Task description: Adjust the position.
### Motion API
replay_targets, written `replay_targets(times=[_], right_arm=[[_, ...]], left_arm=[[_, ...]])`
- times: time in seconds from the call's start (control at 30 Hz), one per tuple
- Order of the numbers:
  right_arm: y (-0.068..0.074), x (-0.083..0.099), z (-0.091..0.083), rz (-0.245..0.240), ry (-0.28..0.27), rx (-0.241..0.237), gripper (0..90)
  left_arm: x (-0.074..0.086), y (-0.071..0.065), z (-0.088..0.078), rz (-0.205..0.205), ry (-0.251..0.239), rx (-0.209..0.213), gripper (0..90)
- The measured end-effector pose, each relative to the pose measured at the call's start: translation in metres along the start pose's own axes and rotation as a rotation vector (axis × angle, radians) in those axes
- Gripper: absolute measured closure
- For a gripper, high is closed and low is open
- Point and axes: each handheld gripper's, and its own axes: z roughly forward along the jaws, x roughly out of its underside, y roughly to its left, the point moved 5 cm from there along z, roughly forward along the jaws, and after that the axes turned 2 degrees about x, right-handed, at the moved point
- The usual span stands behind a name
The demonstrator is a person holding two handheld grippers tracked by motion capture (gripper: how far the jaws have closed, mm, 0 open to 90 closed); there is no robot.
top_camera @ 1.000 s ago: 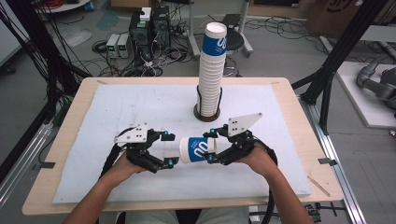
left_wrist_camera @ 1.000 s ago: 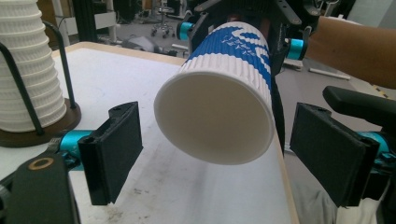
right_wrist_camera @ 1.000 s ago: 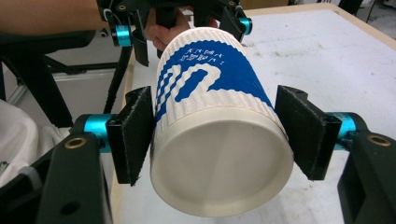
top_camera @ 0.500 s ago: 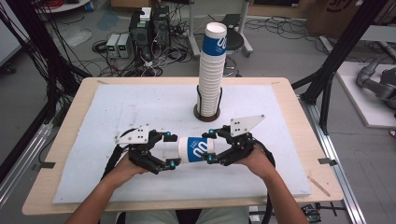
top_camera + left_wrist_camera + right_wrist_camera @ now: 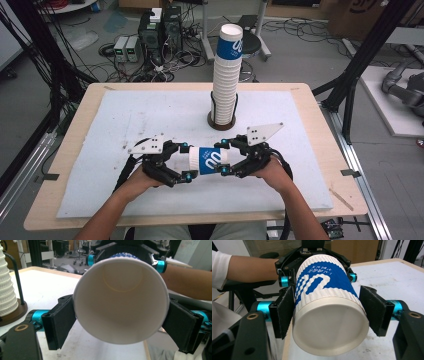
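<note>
a blue-and-white paper cup [image 5: 210,160] lay on its side above the white mat [image 5: 125,120], well in front of the tall stack of cups [image 5: 226,80] and on the person's side of it, held level between the two grippers; the left gripper [image 5: 186,161] met the cup at its open mouth, and in the left gripper view both black pads [image 5: 60,322] pressed against the rim of the cup [image 5: 120,300], so it was clamped on the cup's wide end; the right gripper [image 5: 224,158] came in from the other side at the cup's base; in the right gripper view the nearer pad [image 5: 285,311] touched the ribbed wall of the cup [image 5: 327,307], while the far pad [image 5: 373,310] seemed to stand a sliver off it, though the angle made that hard to judge; the stack of cups stood upright on a dark round base [image 5: 222,123] with a thin black post beside it, apart from both grippers; the mat covered most of the wooden table [image 5: 60,165]; the person's forearms reached in from the near edge of the table.
</note>
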Motion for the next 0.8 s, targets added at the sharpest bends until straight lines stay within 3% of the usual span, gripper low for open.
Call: replay_targets(times=[0.13,0.27,0.6,0.73,0.8], right_arm=[[-0.0009,0.0009,0.0009,-0.003,-0.015,-0.009,31.2],[0.0005,0.0042,0.0036,0.001,0.009,-0.013,32.1],[0.0017,0.0049,0.0059,-0.015,0.03,0.0,32.0],[0.0007,0.0034,0.0062,0.005,0.025,0.033,21.9],[0.0008,0.0019,0.0051,0.006,0.024,0.043,21.5]], left_arm=[[-0.0021,-0.0007,-0.0028,0.008,-0.014,0.013,19.2],[-0.0045,-0.0011,-0.0065,0.03,-0.024,0.008,23.2],[-0.0065,-0.0021,-0.0078,0.052,0.019,0.0,26.6],[-0.0067,-0.0013,-0.008,0.06,0.047,-0.014,26.6],[-0.0074,-0.0012,-0.0081,0.064,0.06,-0.026,26.9]])
